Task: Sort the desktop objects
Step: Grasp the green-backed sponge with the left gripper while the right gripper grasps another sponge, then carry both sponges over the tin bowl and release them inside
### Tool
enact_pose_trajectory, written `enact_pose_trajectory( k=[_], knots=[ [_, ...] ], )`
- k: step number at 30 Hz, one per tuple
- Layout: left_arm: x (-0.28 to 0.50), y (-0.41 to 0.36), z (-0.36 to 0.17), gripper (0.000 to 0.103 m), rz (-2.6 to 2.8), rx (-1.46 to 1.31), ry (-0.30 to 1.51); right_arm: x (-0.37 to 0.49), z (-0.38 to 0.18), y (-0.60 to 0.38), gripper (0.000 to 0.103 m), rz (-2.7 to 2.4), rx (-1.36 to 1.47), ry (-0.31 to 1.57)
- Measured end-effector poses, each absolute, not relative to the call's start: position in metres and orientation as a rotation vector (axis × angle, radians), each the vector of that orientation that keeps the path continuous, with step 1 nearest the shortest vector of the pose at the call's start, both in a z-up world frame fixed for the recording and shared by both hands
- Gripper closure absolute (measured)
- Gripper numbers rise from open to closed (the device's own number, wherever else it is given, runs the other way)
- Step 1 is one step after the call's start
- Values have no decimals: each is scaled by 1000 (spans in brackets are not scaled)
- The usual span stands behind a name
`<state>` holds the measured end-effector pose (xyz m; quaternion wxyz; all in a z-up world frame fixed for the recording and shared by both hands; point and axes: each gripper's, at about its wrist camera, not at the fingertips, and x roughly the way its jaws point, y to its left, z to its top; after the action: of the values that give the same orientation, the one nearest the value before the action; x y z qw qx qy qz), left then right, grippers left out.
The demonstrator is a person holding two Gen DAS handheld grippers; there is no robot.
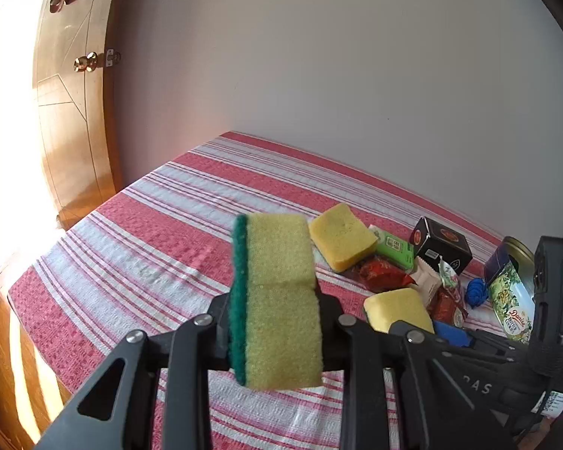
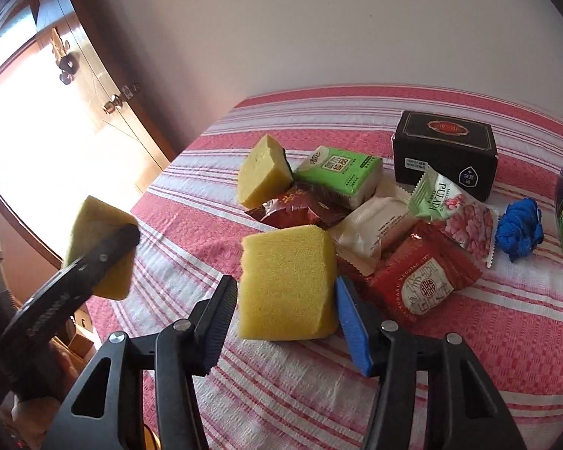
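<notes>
My left gripper point(image 1: 276, 311) is shut on a yellow sponge with a green scouring side point(image 1: 277, 262) and holds it up above the striped tablecloth point(image 1: 150, 225). From the right wrist view the same sponge point(image 2: 94, 221) shows at the left, with the left gripper point(image 2: 120, 240) around it. My right gripper point(image 2: 281, 300) has its black and blue pads pressed on a second yellow sponge point(image 2: 287, 281) at the near edge of the pile; whether it rests on the cloth I cannot tell. A third yellow sponge point(image 2: 261, 176) leans on the pile behind.
The pile holds a green tissue pack point(image 2: 337, 170), a black box point(image 2: 444, 150), several snack packets point(image 2: 420, 281) and a blue bundle point(image 2: 520, 230). A cookie tin point(image 1: 514, 292) stands at the right. A wooden door point(image 1: 75, 112) is beyond the table's left edge.
</notes>
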<state>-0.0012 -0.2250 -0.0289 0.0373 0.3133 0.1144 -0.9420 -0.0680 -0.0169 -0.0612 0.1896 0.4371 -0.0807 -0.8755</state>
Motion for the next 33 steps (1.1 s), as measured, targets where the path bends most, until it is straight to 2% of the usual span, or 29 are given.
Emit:
enact_pose_trajectory(
  k=[3, 6, 7, 8, 9, 10, 14, 19, 33],
  knots=[
    [1, -229, -32, 75, -2873, 962, 342, -78, -65, -26, 44, -2480, 1253, -196],
    [2, -232, -33, 75, -2865, 967, 358, -81, -67, -46, 40, -2430, 1300, -25],
    [5, -233, -33, 75, -2867, 964, 362, -78, -68, -54, 40, -2433, 1315, 69],
    [5, -232, -32, 75, -2872, 959, 363, -74, -69, -58, 46, -2450, 1310, 117],
    [6, -231, -31, 75, -2875, 951, 363, -69, -68, -56, 63, -2460, 1290, 109],
    [7, -230, -31, 75, -2875, 945, 365, -65, -69, -52, 70, -2440, 1271, 56],
    [7, -222, -31, 76, -2894, 949, 374, -50, -64, -29, 71, -2408, 1181, -119],
    [5, -199, -31, 75, -2945, 972, 358, -18, -35, -1, 71, -2524, 987, -136],
    [0, -71, -11, 76, -3233, 1057, 145, 33, 8, 109, 70, -2840, 783, -220]
  ],
)
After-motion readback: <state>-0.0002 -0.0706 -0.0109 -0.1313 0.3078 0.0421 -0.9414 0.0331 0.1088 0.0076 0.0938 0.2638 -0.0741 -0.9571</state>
